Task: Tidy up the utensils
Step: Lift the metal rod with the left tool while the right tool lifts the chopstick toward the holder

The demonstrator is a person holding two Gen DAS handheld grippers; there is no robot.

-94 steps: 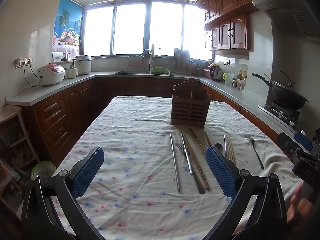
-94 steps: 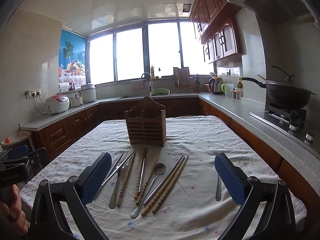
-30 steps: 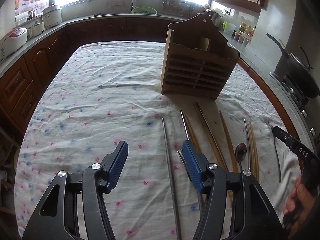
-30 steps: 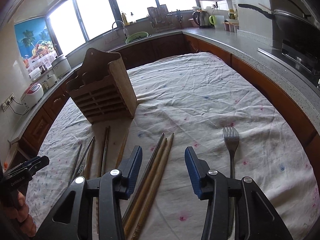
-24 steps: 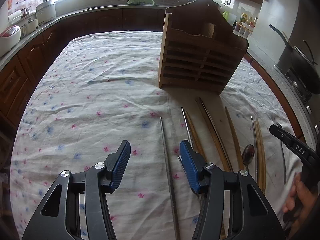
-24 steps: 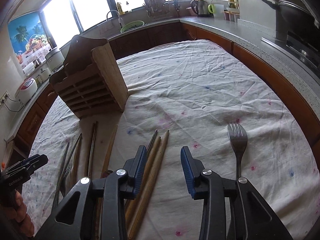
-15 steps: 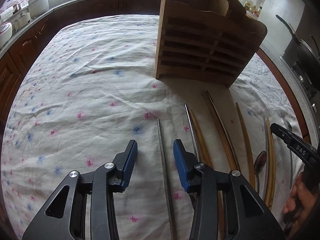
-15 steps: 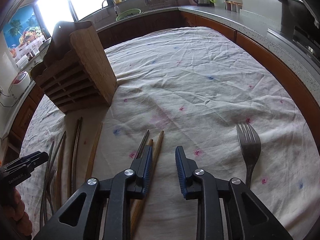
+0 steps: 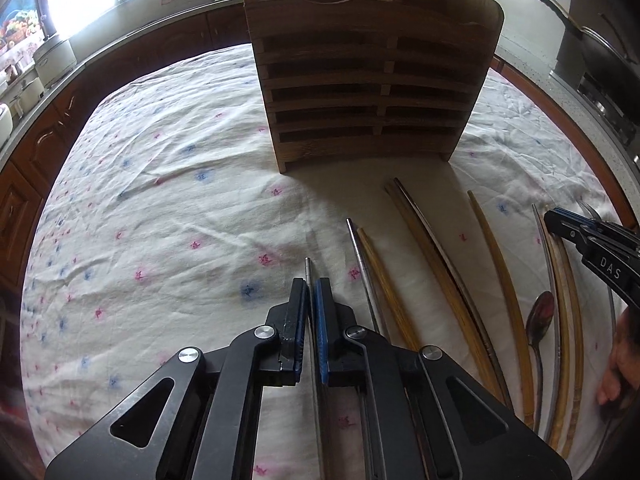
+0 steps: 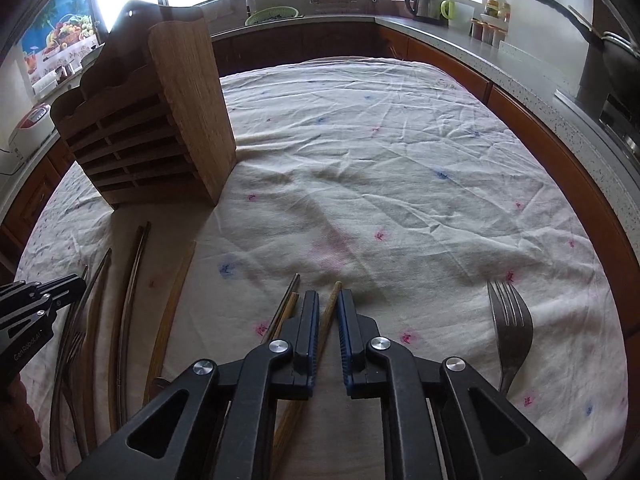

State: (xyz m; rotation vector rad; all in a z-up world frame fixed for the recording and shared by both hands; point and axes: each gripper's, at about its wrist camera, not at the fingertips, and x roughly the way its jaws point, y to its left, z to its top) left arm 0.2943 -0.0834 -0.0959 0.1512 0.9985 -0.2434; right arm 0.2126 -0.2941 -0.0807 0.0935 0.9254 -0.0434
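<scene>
Though swallowed below the pads by the black frame, shows as a thin, round steel chopstick (image 9: 307, 266) at lower centre of the left wrist view, pinched in the fully closed left claw (image 9: 311, 292). Only the blunt tip clear of the blue pads, plus a sliver of shaft glimpsed lower down between the frame arms. Lies along the table's flowered cloth (image 9: 160, 200), long axis running straight away from the camera, tip toward the slatted wooden holder (image 9: 368, 80) standing upright farther back. Impossible to say whether raised off the cloth.

Much the same from the right wrist: right claw (image 10: 328, 304) closed down on a light brown wooden chopstick (image 10: 334, 292), squared tip poking just past the pads, long axis leaning slightly right and away, lower length lost under the frame. Just left of it, tips of a second wooden stick and a steel one, both cut off by the pad.

Farther left, more chopsticks in a row in front of the holder, bowed by the lens and hard to count. At right, well apart, a steel fork (image 10: 510, 320), tines pointing away, handle hidden behind the frame.
</scene>
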